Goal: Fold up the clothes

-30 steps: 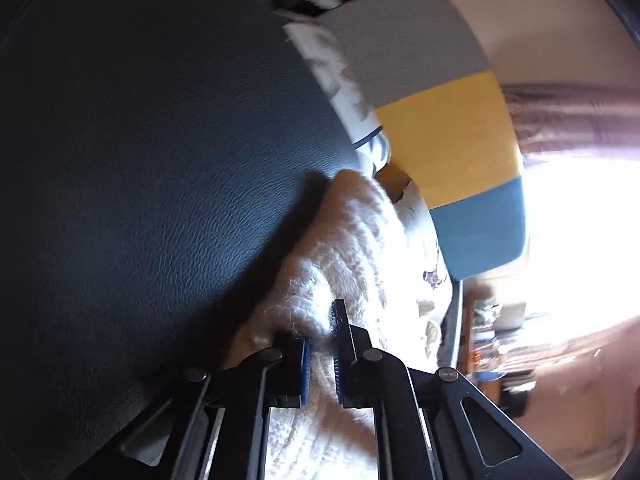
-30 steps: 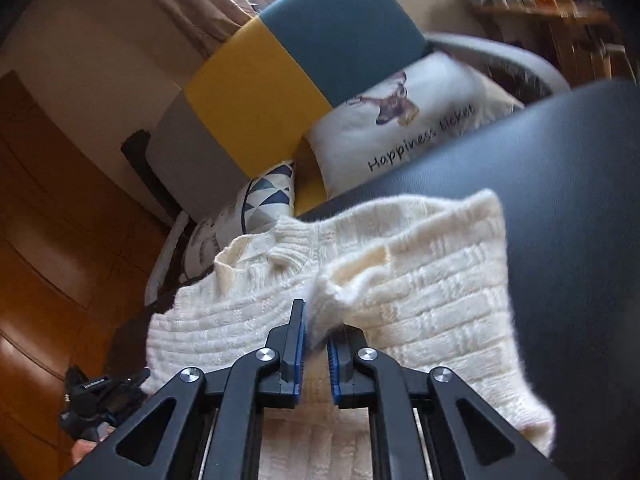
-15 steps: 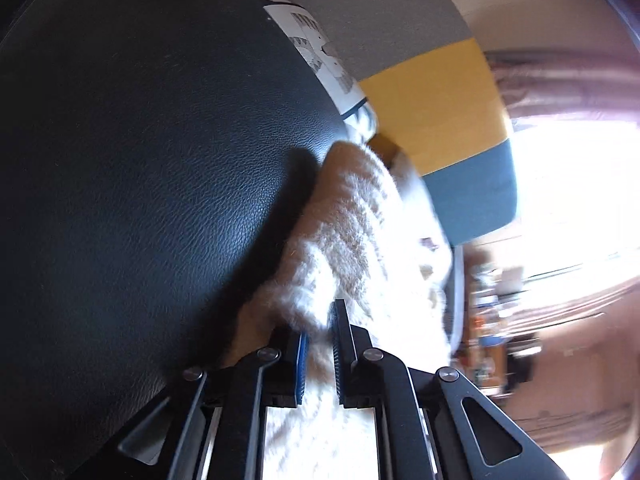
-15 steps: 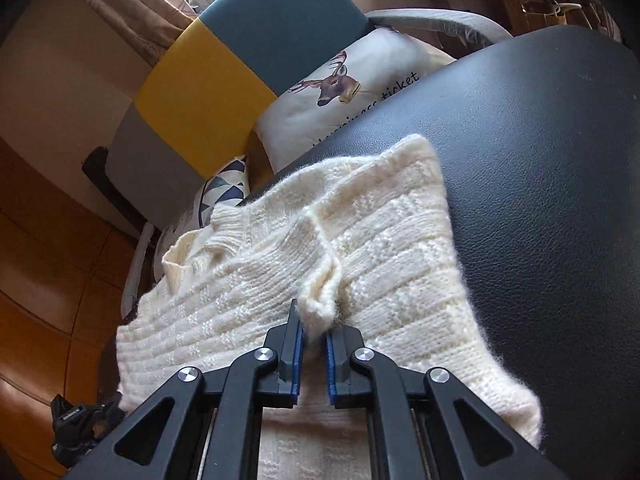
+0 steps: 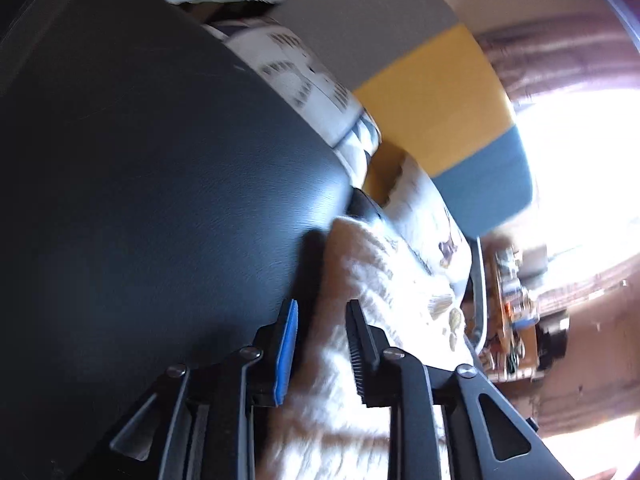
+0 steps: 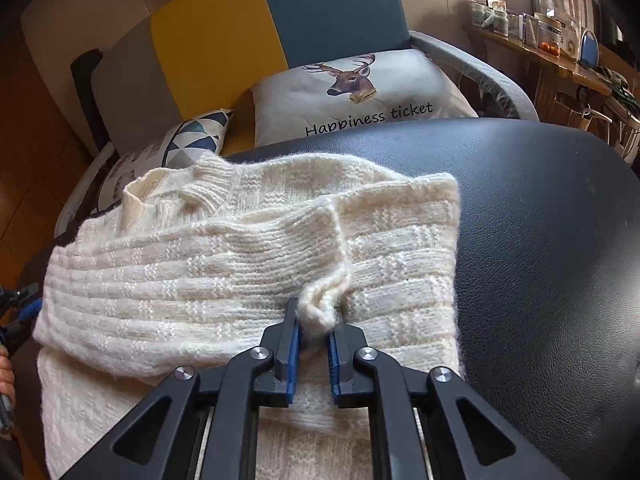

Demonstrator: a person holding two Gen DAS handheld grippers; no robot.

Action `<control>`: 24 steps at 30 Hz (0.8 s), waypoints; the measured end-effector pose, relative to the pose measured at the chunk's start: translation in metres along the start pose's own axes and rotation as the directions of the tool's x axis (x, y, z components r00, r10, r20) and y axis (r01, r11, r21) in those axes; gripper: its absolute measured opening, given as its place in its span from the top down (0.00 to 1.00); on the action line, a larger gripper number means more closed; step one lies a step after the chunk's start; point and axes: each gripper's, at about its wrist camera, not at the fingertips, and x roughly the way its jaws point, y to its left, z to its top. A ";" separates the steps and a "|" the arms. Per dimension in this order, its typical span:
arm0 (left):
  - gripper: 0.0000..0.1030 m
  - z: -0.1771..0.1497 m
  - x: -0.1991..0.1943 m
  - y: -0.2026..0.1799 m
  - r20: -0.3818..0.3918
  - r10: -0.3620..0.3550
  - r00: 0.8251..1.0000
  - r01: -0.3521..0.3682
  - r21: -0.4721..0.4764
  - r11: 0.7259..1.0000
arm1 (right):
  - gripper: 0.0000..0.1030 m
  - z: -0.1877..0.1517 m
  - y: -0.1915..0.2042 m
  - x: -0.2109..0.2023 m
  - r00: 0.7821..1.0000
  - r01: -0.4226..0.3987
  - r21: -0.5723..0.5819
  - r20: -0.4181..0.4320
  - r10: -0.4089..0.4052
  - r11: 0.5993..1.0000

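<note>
Now the left gripper (image 5: 320, 344) has released the sweater (image 6: 248, 256)

deer cushion (image 6: 360, 96) (lettered) on tricolour chair (image 6: 224, 36); black leather surface (image 6: 540, 220).

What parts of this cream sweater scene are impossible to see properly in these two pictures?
- Sweater hem: right wrist view, cut off by the bottom edge and hidden behind the right gripper.
- Knit texture: left wrist view, motion blur.
- Shelf items: right wrist view, too small.
- Window: left wrist view, glare.
</note>
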 end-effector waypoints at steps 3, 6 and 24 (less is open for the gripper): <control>0.57 0.007 0.019 -0.004 -0.054 -0.010 0.999 0.011 0.012 1.000 | 0.91 -0.001 -0.003 0.000 1.000 -0.008 -0.008 0.008 0.008 1.000; 0.57 0.010 0.035 0.000 -0.098 -0.069 0.993 0.068 -0.012 0.998 | 0.91 -0.003 -0.005 0.000 1.000 -0.015 -0.016 0.015 0.015 1.000; 0.68 -0.001 0.032 -0.038 0.021 0.119 0.993 -0.121 0.258 0.959 | 0.91 -0.007 0.003 0.000 0.999 0.036 -0.089 0.036 -0.033 0.995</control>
